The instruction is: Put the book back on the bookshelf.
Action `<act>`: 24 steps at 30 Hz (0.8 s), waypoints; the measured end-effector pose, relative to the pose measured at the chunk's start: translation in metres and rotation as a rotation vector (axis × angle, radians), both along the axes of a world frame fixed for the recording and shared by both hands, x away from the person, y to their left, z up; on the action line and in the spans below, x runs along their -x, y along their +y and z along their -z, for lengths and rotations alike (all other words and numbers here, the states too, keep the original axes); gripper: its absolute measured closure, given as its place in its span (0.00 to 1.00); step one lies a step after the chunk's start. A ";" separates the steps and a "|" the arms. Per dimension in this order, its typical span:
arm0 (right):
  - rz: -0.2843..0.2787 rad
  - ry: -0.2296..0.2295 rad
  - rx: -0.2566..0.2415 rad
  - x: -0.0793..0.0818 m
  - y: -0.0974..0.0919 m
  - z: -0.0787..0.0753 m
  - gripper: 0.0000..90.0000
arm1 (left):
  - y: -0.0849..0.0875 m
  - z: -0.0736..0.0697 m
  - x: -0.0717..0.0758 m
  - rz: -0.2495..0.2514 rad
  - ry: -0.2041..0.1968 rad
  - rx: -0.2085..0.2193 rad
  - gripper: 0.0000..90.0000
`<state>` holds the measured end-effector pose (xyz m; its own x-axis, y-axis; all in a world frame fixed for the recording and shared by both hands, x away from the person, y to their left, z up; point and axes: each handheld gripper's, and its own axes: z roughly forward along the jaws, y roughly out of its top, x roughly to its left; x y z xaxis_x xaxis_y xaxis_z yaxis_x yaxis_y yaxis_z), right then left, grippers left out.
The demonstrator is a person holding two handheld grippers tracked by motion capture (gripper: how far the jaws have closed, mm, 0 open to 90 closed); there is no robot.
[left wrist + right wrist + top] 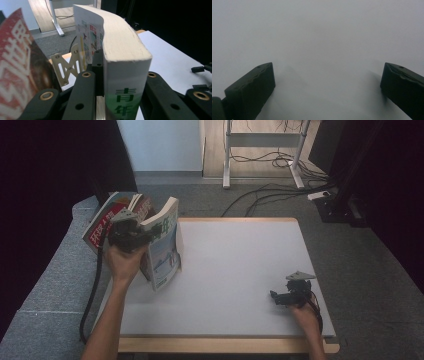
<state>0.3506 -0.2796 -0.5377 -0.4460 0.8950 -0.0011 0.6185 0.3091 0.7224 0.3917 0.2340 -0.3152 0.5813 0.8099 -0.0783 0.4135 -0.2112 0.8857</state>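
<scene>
The left forearm enters from the bottom edge of the high view and rises steeply toward the far left corner of the counter (240,270). The left hand (122,262) is wrapped around the body of the left tongs (131,232), with the wrist bent a little. In the left gripper view, the two black jaws stand on both sides of a thick book (122,62) and press on it, so the tongs are clamped on it. The right forearm is short in the view, at the near right corner. The right hand (302,312) holds the right tongs (280,297) low over the counter, pointing left. Their jaws stand wide apart with nothing between them.
</scene>
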 end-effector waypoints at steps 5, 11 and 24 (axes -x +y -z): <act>0.000 0.000 0.000 0.000 0.000 0.000 0.00 | -0.003 0.009 0.003 0.010 -0.027 -0.014 0.82; 0.000 0.000 0.000 0.000 0.000 0.000 0.00 | -0.004 0.015 0.014 0.027 -0.044 -0.023 0.82; 0.000 0.000 0.000 0.000 0.000 0.000 0.00 | 0.008 0.041 0.038 0.018 -0.100 -0.027 0.81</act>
<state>0.3506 -0.2794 -0.5378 -0.4456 0.8952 -0.0009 0.6188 0.3088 0.7223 0.3538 0.2422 -0.3560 0.5994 0.8004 0.0031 0.3191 -0.2424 0.9162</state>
